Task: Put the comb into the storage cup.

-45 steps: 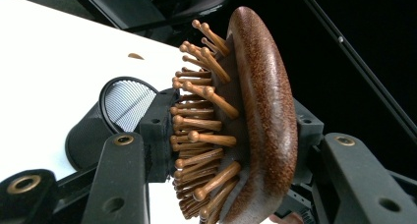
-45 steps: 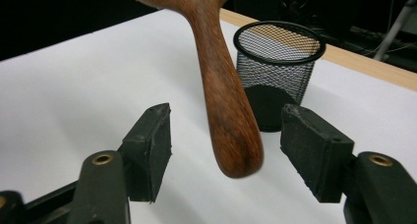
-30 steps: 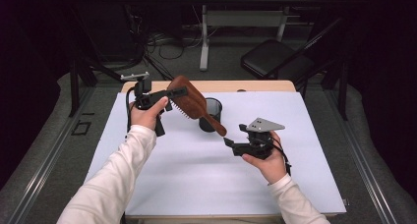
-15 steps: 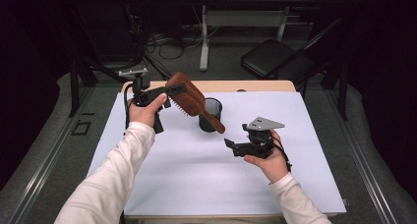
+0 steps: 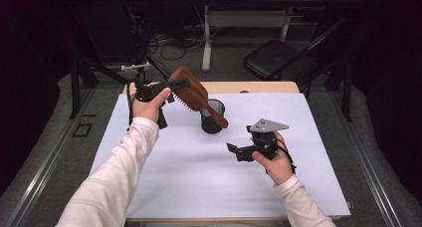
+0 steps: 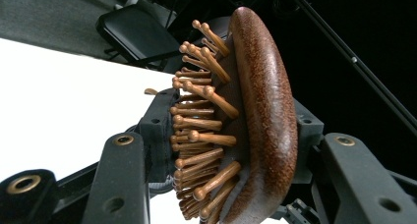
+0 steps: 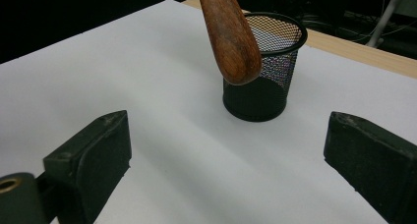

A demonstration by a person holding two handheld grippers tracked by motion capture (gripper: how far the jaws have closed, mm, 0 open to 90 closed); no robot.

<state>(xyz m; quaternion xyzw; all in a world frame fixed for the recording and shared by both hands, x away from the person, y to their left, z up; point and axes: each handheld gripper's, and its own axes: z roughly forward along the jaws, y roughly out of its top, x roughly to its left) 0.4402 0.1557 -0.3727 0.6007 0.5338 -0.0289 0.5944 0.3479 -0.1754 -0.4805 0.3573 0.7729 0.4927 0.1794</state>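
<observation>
Left gripper (image 5: 175, 85): jaws clamped on the head of the wooden hairbrush (image 5: 191, 93), one on the bristle side, one on the back. Brush is in the air, tilted, handle end hanging down over the near rim of the black mesh cup (image 5: 212, 117). Right gripper (image 5: 233, 149): jaws have just been opening, now wide apart, nothing between them, low over the white table sheet (image 5: 318, 137) and aimed at the cup. Judgement: pickup done. Left to do: get the handle into the cup and let go. Roughly halfway.

White long sleeves (image 5: 117, 177) both arms; black grippers, brass-ringed screw holes, grey triangular plate (image 5: 267, 125) on right gripper (image 5: 234, 151), black cables.
</observation>
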